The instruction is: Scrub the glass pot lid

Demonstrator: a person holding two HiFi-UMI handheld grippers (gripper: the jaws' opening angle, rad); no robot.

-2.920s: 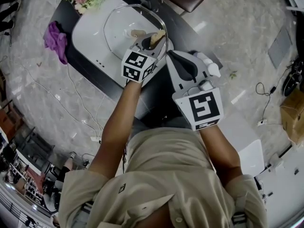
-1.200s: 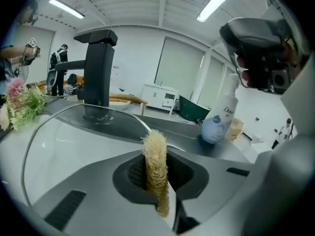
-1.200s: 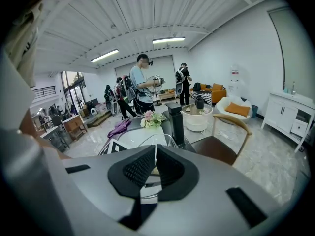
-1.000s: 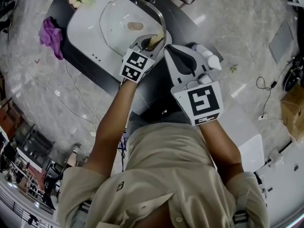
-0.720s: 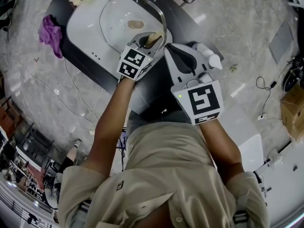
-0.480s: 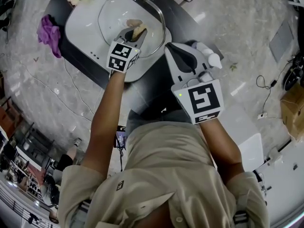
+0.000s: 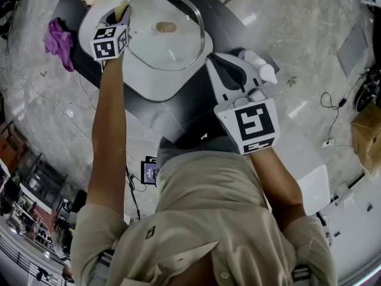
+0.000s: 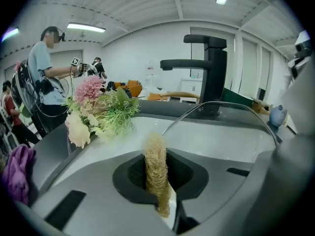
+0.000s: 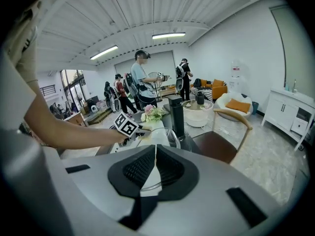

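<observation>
Tan loofah scrubber (image 8: 156, 173) sits pinched in the left gripper (image 7: 118, 14) at the white basin's (image 7: 149, 79) left edge, with the glass pot lid (image 7: 166, 31) lying flat just right of it and the right gripper (image 7: 219, 67) clenched on nothing, further right.

one glass lid (image 7: 174, 47), one loofah (image 8: 156, 167), one cloth (image 7: 58, 40)

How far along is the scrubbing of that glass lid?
Done: one pass across the glass lid, near rim to far-left side. In hand: the left gripper is clamped on the loofah at the lid's left edge, by the flowers; the right gripper is shut, empty, held back. Left: probably more passes; cleanliness can't be judged.
</observation>
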